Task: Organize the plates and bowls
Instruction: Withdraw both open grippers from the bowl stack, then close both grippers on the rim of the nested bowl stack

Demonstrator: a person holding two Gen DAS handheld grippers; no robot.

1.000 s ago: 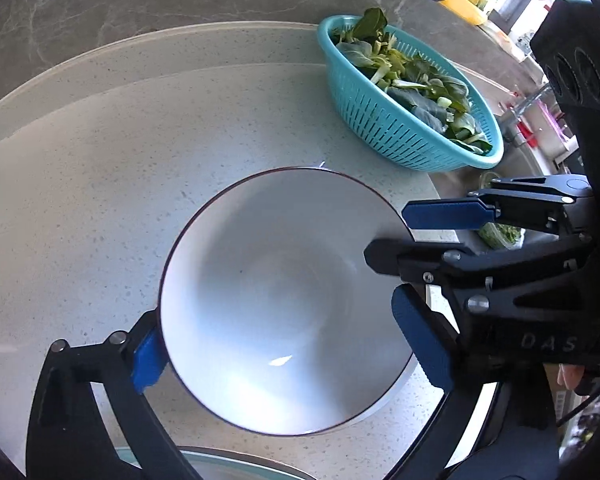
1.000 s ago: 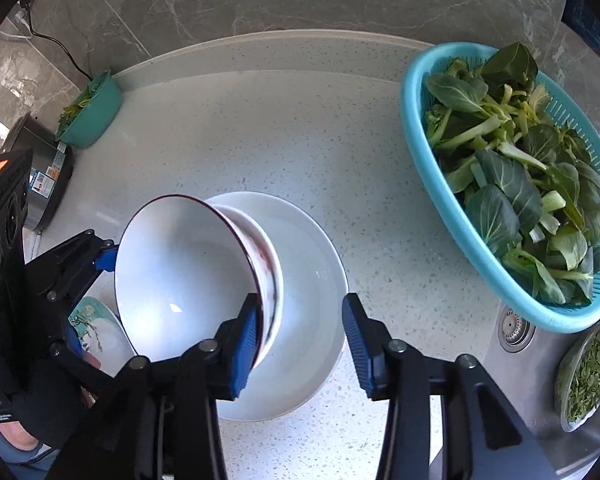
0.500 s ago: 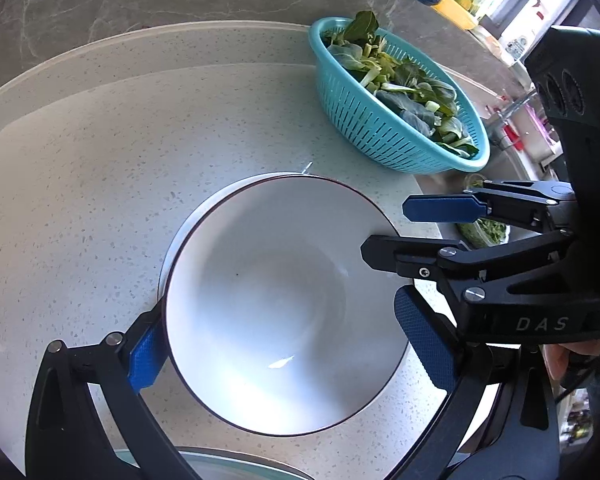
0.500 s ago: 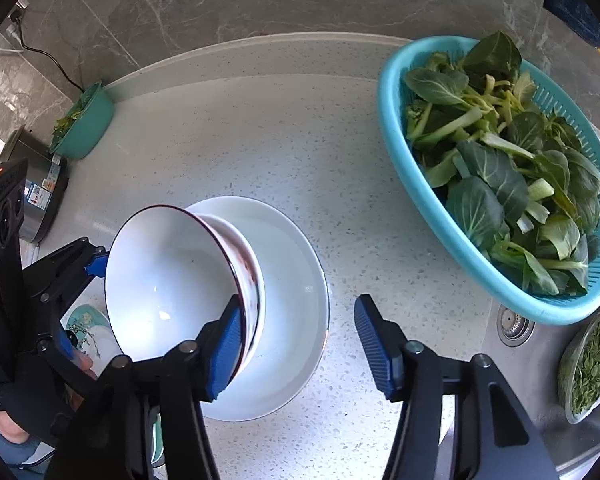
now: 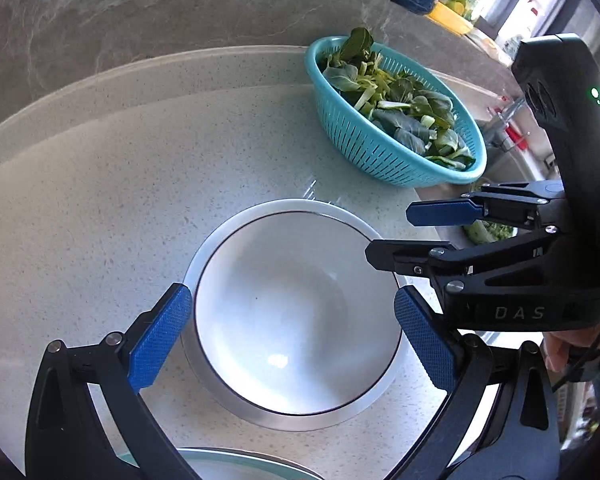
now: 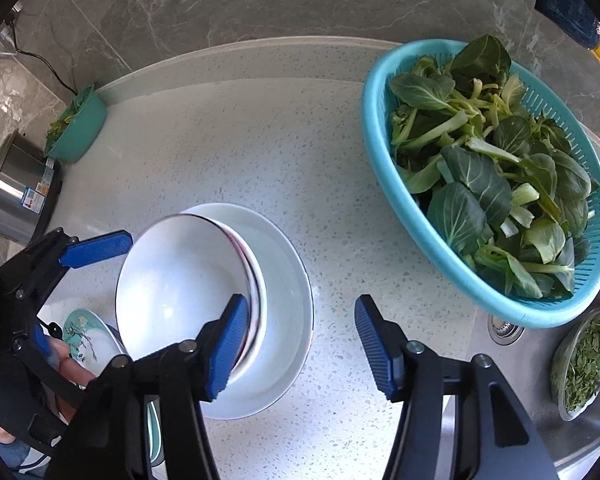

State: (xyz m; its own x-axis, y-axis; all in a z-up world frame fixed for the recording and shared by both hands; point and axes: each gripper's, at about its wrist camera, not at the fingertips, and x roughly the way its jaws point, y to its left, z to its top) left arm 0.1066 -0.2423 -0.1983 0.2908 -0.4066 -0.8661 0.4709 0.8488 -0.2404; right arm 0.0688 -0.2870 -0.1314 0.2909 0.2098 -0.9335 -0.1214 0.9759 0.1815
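White bowl point(image 5: 296, 320) is sitting nested in a wider bowl point(image 6: 292, 280), center frame; left gripper point(image 5: 292, 336) and right gripper point(image 6: 300, 344) are both hanging open, and the teal colander point(image 6: 400, 196) is holding leafy greens point(image 6: 492, 176).

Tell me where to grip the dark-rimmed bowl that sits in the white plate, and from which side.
Pinch the dark-rimmed bowl at its thin rim, one finger inside and one outside, coming from above. Its open mouth faces up and the white plate surrounds its base, so the lower wall is probably hard to reach.

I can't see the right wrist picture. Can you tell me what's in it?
A white bowl sits nested in a bigger white bowl on a speckled counter. The right gripper hangs open over them, and the left gripper is beside the bowl. A blue basket holds green leaves.
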